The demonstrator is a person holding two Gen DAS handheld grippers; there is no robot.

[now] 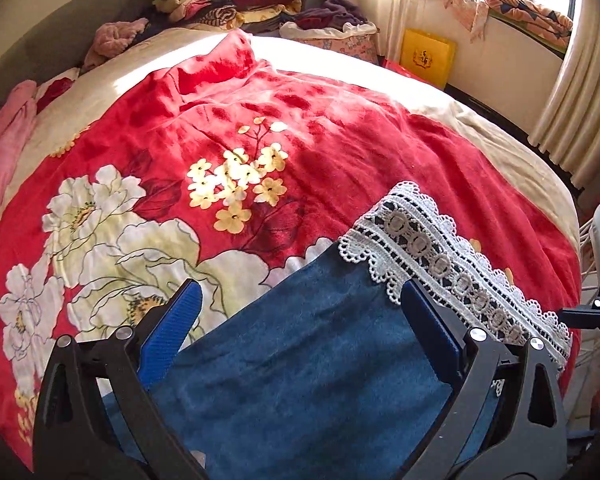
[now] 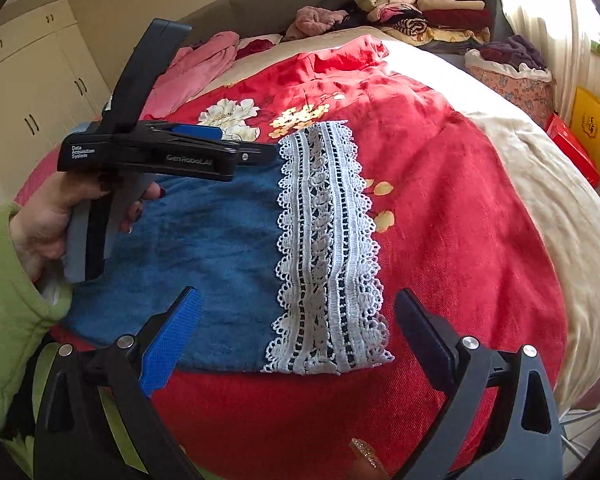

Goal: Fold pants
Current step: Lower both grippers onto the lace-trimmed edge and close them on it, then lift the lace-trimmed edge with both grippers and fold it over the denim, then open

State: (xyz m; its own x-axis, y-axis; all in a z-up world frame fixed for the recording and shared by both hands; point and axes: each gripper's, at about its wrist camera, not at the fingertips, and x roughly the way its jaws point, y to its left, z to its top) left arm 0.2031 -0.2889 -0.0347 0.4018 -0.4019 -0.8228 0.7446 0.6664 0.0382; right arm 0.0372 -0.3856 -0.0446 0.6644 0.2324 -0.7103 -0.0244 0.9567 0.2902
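— Sunlit bedroom, and your work surface is the bed, spread with a red floral blanket. Where are the pants?

— The blue denim pants lie flat near the bed's near edge, their white lace hem pointing across the blanket. They look already doubled into a short rectangle, though you can't count the layers from here.

— And your tools?

— Your left gripper hangs over the denim with its jaws spread wide, holding nothing. Your right gripper is just as wide open above the near edge, empty too.

— How will the cloth behave?

— Denim is soft but has body, so it should fold cleanly; the lace is flimsy and may snag. Pinch the denim corners, not the trim.

— Anything hidden?

— The waistband end sits under your left hand and green sleeve.
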